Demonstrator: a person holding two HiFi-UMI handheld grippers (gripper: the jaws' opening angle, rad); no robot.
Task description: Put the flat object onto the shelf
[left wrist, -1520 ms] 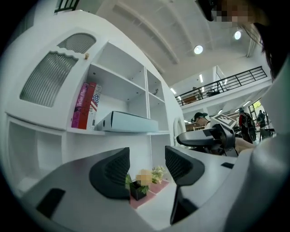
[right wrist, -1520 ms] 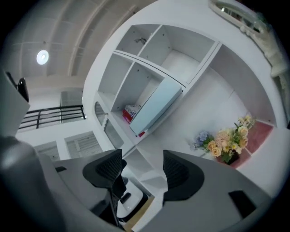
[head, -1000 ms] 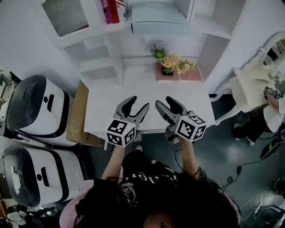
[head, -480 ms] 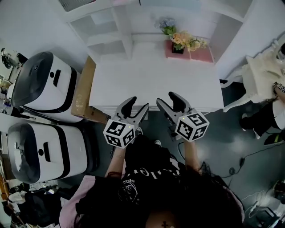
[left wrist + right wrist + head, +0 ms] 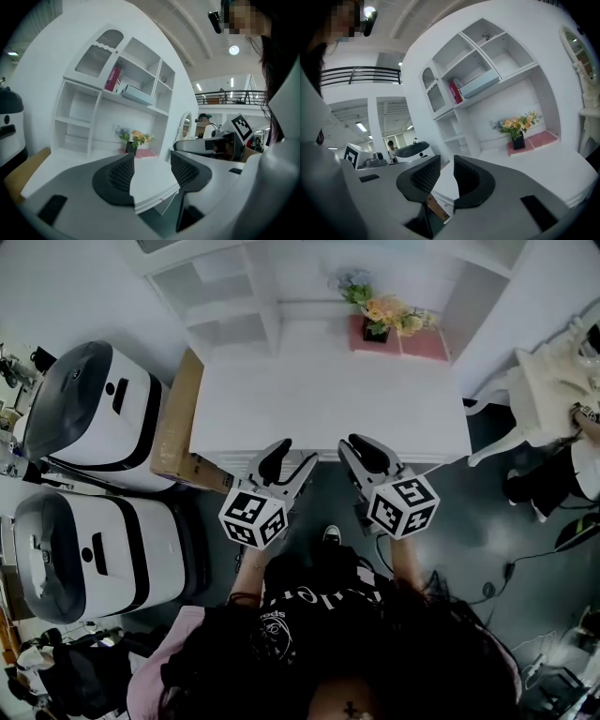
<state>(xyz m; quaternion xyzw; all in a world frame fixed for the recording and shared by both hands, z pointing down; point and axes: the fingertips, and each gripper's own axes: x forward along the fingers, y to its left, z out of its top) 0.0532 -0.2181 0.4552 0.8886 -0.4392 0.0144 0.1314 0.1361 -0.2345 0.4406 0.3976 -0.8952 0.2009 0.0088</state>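
1. White desk [image 5: 328,409] fills the middle of my head view, with the white shelf unit [image 5: 225,296] standing along its back edge.
2. Two big white machines [image 5: 89,418] sit left of the desk, one in front of the other. A cardboard box [image 5: 178,427] is wedged between the nearer-to-shelf one and the desk side.
3. Left gripper [image 5: 294,452] is at the desk's front edge with its jaws spread wide. In its own view nothing sits between them, only the desk corner beyond.
4. Right gripper [image 5: 354,442] is just beside it, also at the front edge. Its jaws are closing, down to a narrow gap, and nothing is caught in there; only the desk edge shows past the pads.
5. Pink flat object [image 5: 424,345] lies at the desk's back right, under the shelf unit, well apart from both grippers and not on a shelf.
6. Flowers [image 5: 389,313] stand in a small dark vase on that pink patch's left part.
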